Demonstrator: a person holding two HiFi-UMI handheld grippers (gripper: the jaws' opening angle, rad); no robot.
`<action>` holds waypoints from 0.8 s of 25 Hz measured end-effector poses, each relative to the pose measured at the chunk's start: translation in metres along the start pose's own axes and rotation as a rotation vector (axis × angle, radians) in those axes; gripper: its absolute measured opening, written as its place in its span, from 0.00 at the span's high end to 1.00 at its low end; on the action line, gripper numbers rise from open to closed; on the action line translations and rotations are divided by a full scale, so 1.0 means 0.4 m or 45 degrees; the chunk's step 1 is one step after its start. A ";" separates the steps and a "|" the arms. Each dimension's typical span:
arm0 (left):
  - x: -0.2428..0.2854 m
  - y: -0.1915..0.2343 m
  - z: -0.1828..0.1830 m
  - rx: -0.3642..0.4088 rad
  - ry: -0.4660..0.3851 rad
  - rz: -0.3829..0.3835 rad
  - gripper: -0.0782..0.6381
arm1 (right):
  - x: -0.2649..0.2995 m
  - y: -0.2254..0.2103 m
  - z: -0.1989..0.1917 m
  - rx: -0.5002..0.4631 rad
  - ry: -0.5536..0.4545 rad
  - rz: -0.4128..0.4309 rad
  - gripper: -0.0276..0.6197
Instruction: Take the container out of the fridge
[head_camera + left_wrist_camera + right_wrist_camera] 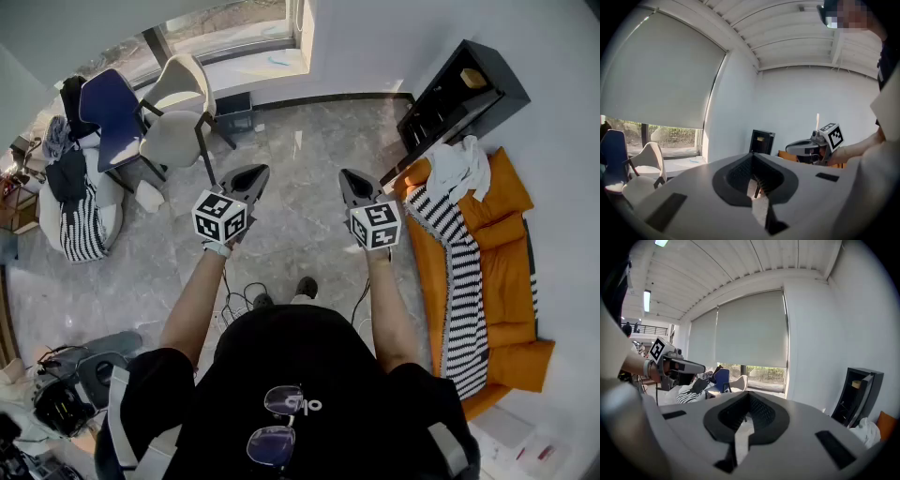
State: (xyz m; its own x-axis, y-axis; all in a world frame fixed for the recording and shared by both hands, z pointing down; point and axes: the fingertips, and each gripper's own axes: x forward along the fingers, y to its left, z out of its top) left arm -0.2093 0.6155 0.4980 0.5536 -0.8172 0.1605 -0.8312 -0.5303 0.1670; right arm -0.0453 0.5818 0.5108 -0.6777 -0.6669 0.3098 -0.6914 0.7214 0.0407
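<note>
**Both grippers empty, the fridge well apart: the risks are in the approach**

The left gripper (pixel 251 172) and the right gripper (pixel 350 176) are held forward side by side, pointing at 12 o'clock over the bare floor (pixel 291 141). On each one the jaws are together and nothing is between them. The task has not really started, in my judgement.

The only thing that could be the fridge is the black cabinet (pixel 487 111) against the wall at about 2 o'clock, well apart from both grippers. I cannot say for sure that it is a fridge. In the right gripper view its front looks open.

What could go wrong from here:
- The jaws are together, so they must open before they reach the container. If they do not, the tips may push it deeper or tip it over.
- The white cloth (pixel 457 169) lies just beside the cabinet's lower end, on the orange sofa (pixel 511 272). A gripper coming in low could catch in it.
- Cables (pixel 234 302) lie on the floor close to the person's feet, at about 7 o'clock. A step back or a turn could tangle in them.
- The compartments look narrow, so a wide marker cube could knock against the frame.

Containers and contents: one small yellowish object (pixel 473 79) sits in the compartment at the cabinet's far end. It is probably the container to take. It is too small to tell its shape, whether it has a lid, or what is inside. The other compartments are dark and I cannot see anything in them.
</note>
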 end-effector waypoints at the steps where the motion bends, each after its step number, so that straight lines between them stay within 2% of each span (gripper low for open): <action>1: 0.010 0.005 0.002 -0.001 0.001 0.000 0.88 | 0.007 -0.008 0.001 0.003 0.000 0.002 0.95; 13: 0.131 -0.057 -0.007 0.003 0.014 0.025 0.88 | -0.007 -0.123 -0.029 0.000 0.006 0.062 0.95; 20: 0.195 -0.008 0.003 0.007 0.034 0.026 0.88 | 0.045 -0.173 -0.037 0.043 0.013 0.078 0.95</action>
State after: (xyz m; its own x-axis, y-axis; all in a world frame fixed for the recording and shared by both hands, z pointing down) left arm -0.1635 0.5533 0.5086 0.5377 -0.8216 0.1895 -0.8425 -0.5150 0.1580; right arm -0.0059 0.5227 0.5275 -0.7162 -0.6199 0.3206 -0.6570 0.7538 -0.0102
